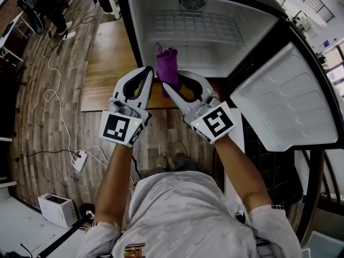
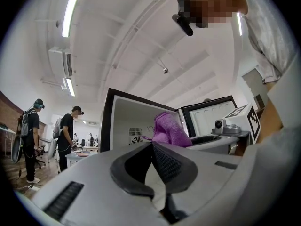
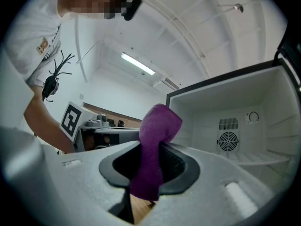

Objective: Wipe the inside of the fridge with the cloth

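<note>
Right gripper (image 1: 173,82) pinches cloth (image 1: 167,64) before fridge (image 1: 215,26).

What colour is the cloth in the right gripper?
Purple; the cloth shows best in the right gripper view.

From the head we look steeply down past our own forearms (image 1: 121,171) onto the open fridge (image 1: 204,34), near, its cavity at the picture's top edge. The camera on the left gripper (image 1: 147,70) sits low behind its jaws and tilts up, facing the fridge's front rim and the ceiling (image 2: 141,46). The one on the right gripper (image 1: 172,84) does likewise, seemingly closer to the cavity, though the wide lens makes that hard to judge. All three views share the fridge's back wall and the cloth (image 1: 168,63); each gripper view catches the other gripper beside it.
</note>
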